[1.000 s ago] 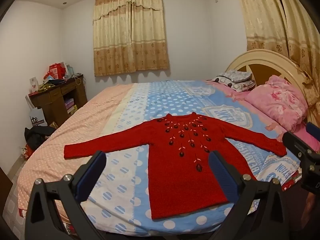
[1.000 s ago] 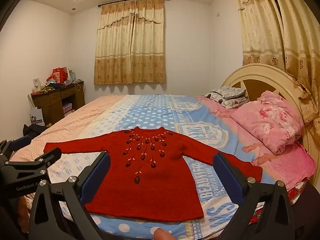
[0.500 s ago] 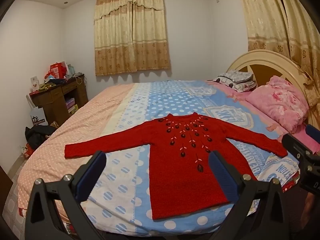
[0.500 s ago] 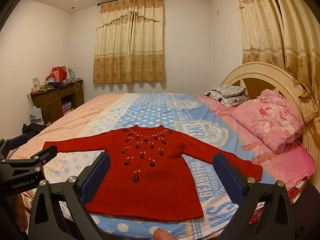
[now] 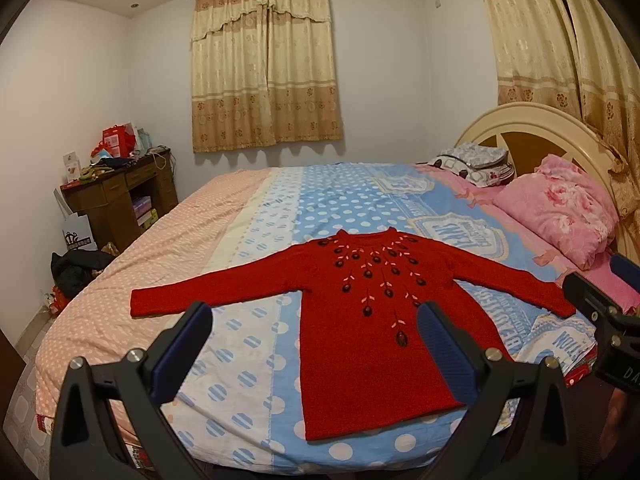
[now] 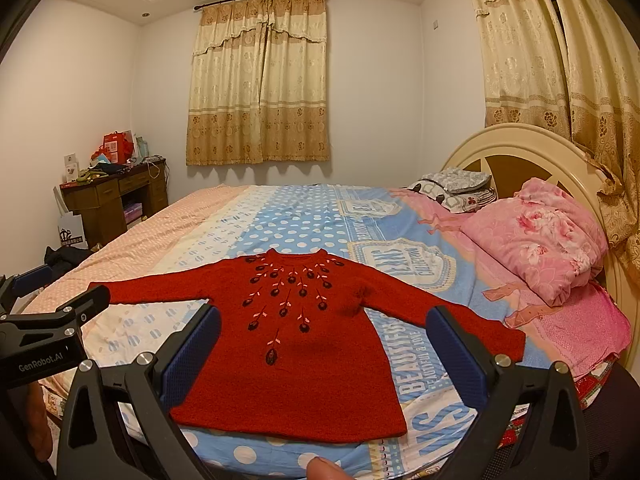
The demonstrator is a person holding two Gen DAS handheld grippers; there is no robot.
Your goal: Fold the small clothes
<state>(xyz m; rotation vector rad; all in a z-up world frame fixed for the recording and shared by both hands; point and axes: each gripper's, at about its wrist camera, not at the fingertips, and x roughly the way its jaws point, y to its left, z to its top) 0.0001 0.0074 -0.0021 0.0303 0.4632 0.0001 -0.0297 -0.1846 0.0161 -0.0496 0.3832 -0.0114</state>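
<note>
A small red knitted sweater [image 5: 360,332] with dark embroidered flowers lies flat on the bed, front up, both sleeves spread out sideways, hem toward me. It also shows in the right wrist view [image 6: 296,344]. My left gripper [image 5: 316,344] is open and empty, held above the near edge of the bed, short of the sweater's hem. My right gripper [image 6: 324,344] is open and empty, at about the same height. Each gripper shows at the edge of the other's view, the right one [image 5: 600,320] and the left one [image 6: 48,336].
The bed [image 5: 248,248] has a spotted pink, white and blue cover. Pink pillows [image 5: 560,212] and folded bedding [image 5: 476,160] lie by the headboard [image 5: 532,124] at right. A wooden desk [image 5: 116,196] with clutter stands at the left wall, bags on the floor beside it.
Both views have shifted only slightly. The sweater has not moved and both grippers stay open.
</note>
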